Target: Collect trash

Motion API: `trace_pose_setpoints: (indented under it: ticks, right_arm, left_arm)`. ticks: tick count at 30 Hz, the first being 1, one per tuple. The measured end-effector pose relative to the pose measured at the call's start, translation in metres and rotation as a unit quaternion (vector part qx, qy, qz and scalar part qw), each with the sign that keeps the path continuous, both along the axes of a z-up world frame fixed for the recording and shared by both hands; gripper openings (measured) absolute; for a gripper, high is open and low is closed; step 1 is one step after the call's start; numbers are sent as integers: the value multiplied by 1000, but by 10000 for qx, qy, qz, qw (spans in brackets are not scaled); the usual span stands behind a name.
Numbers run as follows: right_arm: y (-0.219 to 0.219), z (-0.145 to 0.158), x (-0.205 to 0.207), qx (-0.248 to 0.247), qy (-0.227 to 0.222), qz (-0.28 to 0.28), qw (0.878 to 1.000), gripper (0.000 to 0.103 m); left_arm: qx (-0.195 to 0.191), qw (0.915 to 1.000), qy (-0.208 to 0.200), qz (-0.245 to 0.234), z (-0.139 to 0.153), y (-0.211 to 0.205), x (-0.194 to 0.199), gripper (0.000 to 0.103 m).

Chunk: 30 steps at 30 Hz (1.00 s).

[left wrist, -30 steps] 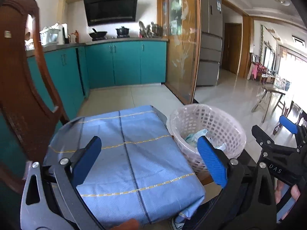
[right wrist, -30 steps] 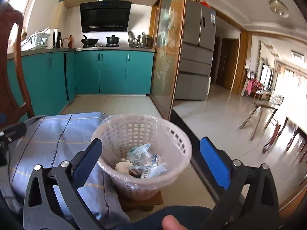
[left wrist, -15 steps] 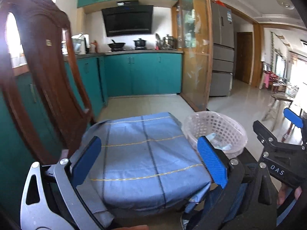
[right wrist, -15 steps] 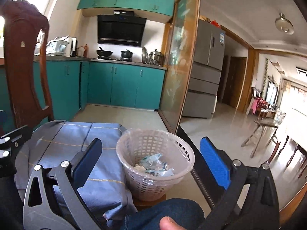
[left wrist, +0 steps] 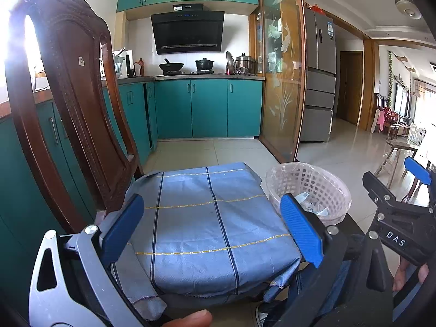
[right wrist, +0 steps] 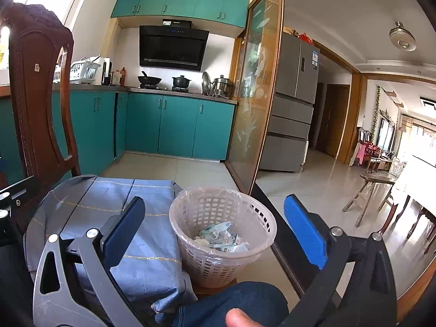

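- Left hand-held gripper (left wrist: 211, 229): blue pads spread wide, nothing between them, hanging above the blue checked cloth with yellow stitched lines (left wrist: 207, 218).
- Right hand-held gripper (right wrist: 215, 229): equally wide open and empty, held above and short of the basket; a denim-clad knee (right wrist: 237, 297) sits under it.
- The cloth covers a low seat-like surface and no loose trash shows on it.
- White plastic lattice basket with a clear liner (right wrist: 222, 233): touching the cloth's right edge, upright, round with no long axis, crumpled wrappers (right wrist: 220, 238) lying at its bottom.
- The basket lies ahead of the right gripper, which I judge the nearer one; from the left it is off to the right.
- Room: a carved dark wooden chair back (left wrist: 70, 109) crowds the left; open tiled floor (right wrist: 321, 190) beyond.
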State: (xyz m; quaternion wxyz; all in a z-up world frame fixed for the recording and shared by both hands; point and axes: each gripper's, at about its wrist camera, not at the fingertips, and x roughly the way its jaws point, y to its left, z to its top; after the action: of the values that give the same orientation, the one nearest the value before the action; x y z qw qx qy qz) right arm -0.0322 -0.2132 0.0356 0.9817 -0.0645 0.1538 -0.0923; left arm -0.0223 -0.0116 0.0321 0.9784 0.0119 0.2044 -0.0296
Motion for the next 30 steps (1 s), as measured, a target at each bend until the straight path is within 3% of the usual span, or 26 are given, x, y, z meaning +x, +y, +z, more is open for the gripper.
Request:
trace_pose_setpoints:
  ticks: [30]
  right_arm:
    - [-8, -2, 1, 90, 51, -20, 9999, 100]
  left_arm:
    - [97, 9999, 79, -59, -1, -10, 4, 100]
